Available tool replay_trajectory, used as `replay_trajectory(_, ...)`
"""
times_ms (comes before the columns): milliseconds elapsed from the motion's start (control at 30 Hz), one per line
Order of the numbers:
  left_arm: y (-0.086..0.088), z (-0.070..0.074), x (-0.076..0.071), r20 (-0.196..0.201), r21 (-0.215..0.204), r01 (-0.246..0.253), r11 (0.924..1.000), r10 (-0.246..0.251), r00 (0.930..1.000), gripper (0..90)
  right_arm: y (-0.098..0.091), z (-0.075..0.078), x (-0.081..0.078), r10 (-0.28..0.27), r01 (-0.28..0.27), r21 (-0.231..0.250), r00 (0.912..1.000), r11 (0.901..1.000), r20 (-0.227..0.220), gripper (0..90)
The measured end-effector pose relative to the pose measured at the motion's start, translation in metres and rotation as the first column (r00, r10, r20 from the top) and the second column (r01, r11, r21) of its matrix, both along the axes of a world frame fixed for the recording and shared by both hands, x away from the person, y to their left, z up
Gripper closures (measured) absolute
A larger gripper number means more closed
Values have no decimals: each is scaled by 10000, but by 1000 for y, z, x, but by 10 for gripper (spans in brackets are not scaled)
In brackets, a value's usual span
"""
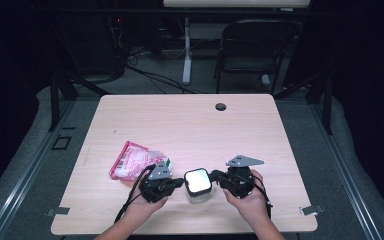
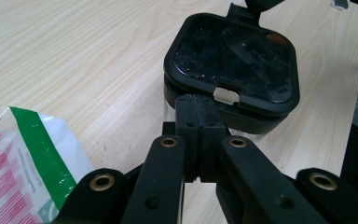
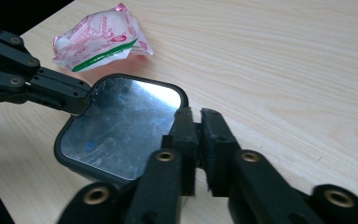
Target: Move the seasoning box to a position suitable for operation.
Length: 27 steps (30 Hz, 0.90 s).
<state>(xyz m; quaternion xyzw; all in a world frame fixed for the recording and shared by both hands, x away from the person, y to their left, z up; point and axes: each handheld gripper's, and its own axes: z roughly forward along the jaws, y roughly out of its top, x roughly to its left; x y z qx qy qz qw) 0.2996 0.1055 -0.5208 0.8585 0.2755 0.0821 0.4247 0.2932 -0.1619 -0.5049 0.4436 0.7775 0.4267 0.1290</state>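
A small square box with a glossy black lid (image 1: pixel 198 182) stands near the table's front edge between my two grippers. My left gripper (image 1: pixel 180 183) is shut, and its tips (image 2: pixel 199 100) rest against the lid (image 2: pixel 235 60) at its rim, beside a small white latch. From the other side, my right gripper (image 1: pixel 215 176) reaches the lid (image 3: pixel 116 130). Its jaws (image 3: pixel 196 114) stand a narrow gap apart with nothing between them, the left pad beside the lid's edge. In the right gripper view the left gripper (image 3: pixel 81 105) touches the lid's far corner.
A crumpled pink, white and green snack bag (image 1: pixel 135 160) lies on the light wooden table (image 1: pixel 180 120), just left of my left hand. A cable hole (image 1: pixel 221 106) sits at the table's far edge. A black chair (image 1: pixel 252 45) stands beyond the table.
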Motion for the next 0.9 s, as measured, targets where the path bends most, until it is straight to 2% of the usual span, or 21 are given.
replay_trajectory(67,1,1,0,23,-32,36,10000,-36,10000,900,0,0,-1,50,-51,58,10000,10000,35,810)
replay_trajectory(100,0,2,1,57,-126,21,9999,-21,10000,900,0,2,-3,167,-171,195,9997,9997,186,784)
replay_trajectory(233,0,6,3,74,-212,66,9998,-65,10000,900,-1,8,-10,408,-419,227,9981,9989,466,709)
replay_trajectory(267,0,7,3,73,-280,62,9996,-60,10000,900,-1,8,-10,408,-419,227,9981,9989,466,709)
replay_trajectory(333,-2,8,4,91,-334,101,9994,-98,9999,900,-3,10,-17,681,-683,31,9967,9977,449,644)
replay_trajectory(500,-6,16,6,200,-448,269,9986,-260,9995,900,0,8,-26,1035,-1032,-97,9937,9946,429,598)
replay_trajectory(533,-7,19,7,221,-463,310,9984,-300,9993,900,2,8,-31,1278,-1262,-336,9906,9914,491,576)
replay_trajectory(600,-9,20,7,233,-493,358,9981,-347,9991,900,6,7,-36,1416,-1381,-612,9882,9885,584,565)
replay_trajectory(700,-11,22,8,258,-548,412,9976,-398,9989,900,9,7,-40,1645,-1591,-752,9837,9844,732,546)
replay_trajectory(733,-13,23,8,305,-523,465,9975,-450,9985,900,12,6,-43,1759,-1679,-952,9809,9812,833,539)
replay_trajectory(900,-15,26,8,343,-491,530,9974,-513,9981,900,20,3,-43,1471,-1316,-1334,9825,9823,1138,516)
